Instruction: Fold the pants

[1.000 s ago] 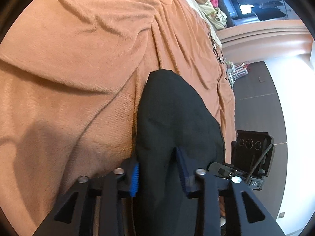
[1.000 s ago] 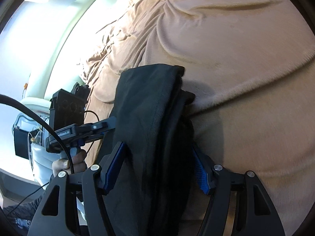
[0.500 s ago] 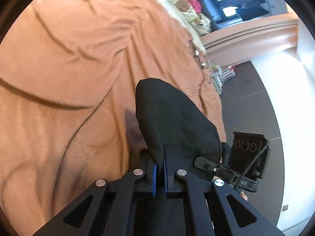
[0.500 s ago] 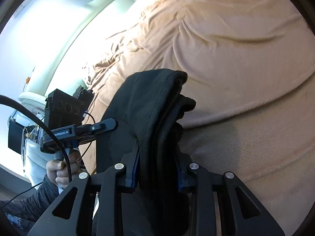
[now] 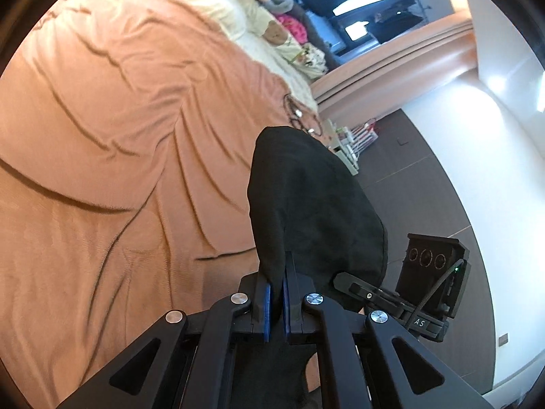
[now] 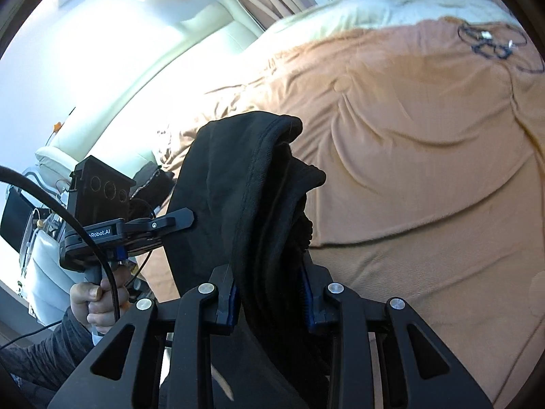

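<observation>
The black pants [image 5: 306, 204] hang bunched in the air above an orange blanket [image 5: 119, 136] on a bed. My left gripper [image 5: 275, 293] is shut on one edge of the pants. My right gripper [image 6: 269, 293] is shut on a thick fold of the same pants [image 6: 252, 184], with several layers between its blue pads. The right gripper also shows in the left wrist view [image 5: 361, 293] beyond the cloth, and the left gripper shows in the right wrist view [image 6: 170, 221]. The lower part of the pants is hidden below both grippers.
The blanket [image 6: 425, 170] is wrinkled across the bed. Stuffed toys and pillows [image 5: 265, 17] lie at the head of the bed. A black cable [image 6: 490, 44] lies on the blanket near the pillows. Dark floor [image 5: 425, 197] and a white wall run beside the bed.
Both grippers went from open around the pants to shut on them. They then lifted the pants off the blanket, and more of the room and bed head came into view.
</observation>
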Tool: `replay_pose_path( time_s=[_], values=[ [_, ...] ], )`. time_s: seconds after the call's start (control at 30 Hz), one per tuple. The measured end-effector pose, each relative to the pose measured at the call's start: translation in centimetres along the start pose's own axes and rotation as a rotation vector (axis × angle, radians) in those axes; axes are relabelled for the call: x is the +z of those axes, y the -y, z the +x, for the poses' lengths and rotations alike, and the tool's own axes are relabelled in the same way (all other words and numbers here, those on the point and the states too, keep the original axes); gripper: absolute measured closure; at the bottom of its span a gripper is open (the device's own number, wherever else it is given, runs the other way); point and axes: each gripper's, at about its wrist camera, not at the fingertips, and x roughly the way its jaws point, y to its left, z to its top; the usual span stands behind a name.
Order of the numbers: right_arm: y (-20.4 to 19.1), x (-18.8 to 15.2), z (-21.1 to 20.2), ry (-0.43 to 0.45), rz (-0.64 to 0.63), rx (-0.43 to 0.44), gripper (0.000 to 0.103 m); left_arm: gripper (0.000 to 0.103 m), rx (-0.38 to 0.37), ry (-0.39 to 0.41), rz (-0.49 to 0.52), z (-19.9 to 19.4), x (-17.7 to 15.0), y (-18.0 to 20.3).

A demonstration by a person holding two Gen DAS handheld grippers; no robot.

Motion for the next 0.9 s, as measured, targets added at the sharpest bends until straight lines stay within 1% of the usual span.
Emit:
replay_pose_path(
  time_s=[0.13, 0.4, 0.63, 0.67, 0.9],
  values=[
    [-2.4, -0.8, -2.3, 0.038, -0.041, 0.004, 0.077, 0.098, -0.014, 0.033, 0.017, -1.9, -0.2, 1.3],
    [-7.0, -2.2, -5.7, 0.084, -0.108, 0.003, 0.078, 0.098, -0.022, 0.109, 0.059, -6.5, -0.4, 3.6],
    [-10.8, -3.0, -6.1, 0.112, -0.171, 0.02, 0.079, 0.098, -0.007, 0.195, 0.082, -11.7, -0.7, 4.4],
    [-11.6, -3.3, -6.1, 0.115, -0.18, 0.024, 0.079, 0.098, -0.007, 0.204, 0.082, -12.3, -0.7, 4.3],
    [-14.0, -3.6, -4.4, 0.111, -0.222, 0.049, 0.08, 0.098, 0.013, 0.276, 0.084, -17.5, -0.9, 3.0]
  ],
)
